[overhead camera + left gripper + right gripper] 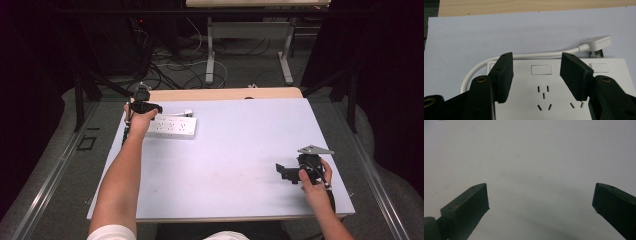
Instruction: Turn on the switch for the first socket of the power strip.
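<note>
A white power strip [172,126] with several sockets lies at the far left of the pale sheet. In the left gripper view the strip [544,82] sits right under my jaws. Its white cable [474,68] loops round behind it to a white plug [599,42], which lies on the sheet by the strip's far corner. My left gripper [145,106] [537,56] hangs over the strip, open, with nothing pressed between the pads. My right gripper [281,171] [540,186] rests low at the near right, jaws wide open over bare sheet.
The pale sheet [240,150] covers a wooden table whose bare far edge [225,93] shows behind the strip. Beyond it stand white table legs [210,60] and loose floor cables [170,70]. Dark curtains close both sides.
</note>
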